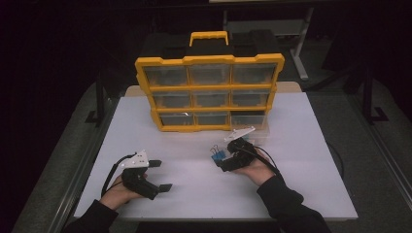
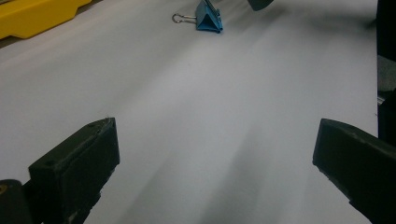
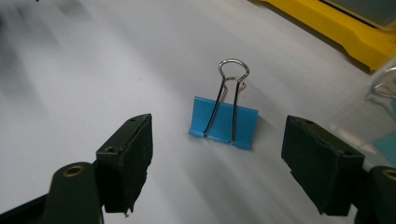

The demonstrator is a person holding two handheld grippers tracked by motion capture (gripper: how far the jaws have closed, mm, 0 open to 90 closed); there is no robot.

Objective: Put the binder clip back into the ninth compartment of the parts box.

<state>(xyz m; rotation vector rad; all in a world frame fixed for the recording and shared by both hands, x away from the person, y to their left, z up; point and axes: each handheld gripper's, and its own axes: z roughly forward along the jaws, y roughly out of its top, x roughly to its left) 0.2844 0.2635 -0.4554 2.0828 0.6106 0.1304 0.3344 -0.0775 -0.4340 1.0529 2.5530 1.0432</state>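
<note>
A blue binder clip (image 1: 217, 155) with silver wire handles lies on the white table (image 1: 204, 194), in front of the yellow organizer. In the right gripper view the binder clip (image 3: 223, 122) rests on its back with one handle raised, just beyond the jaw tips. My right gripper (image 3: 224, 163) is open, low over the table, its jaws either side of the line to the clip and not touching it. The right gripper (image 1: 221, 162) points left towards the clip. My left gripper (image 1: 160, 175) rests open at the front left, nothing between its jaws (image 2: 215, 168). The clip (image 2: 208, 17) shows far ahead of it.
A yellow organizer (image 1: 209, 92) with clear drawers and a yellow handle stands upright at the back of the table. A clear plastic bin (image 3: 380, 88) sits close to the right gripper's right jaw, by the organizer's base. The table's edges drop off left and right.
</note>
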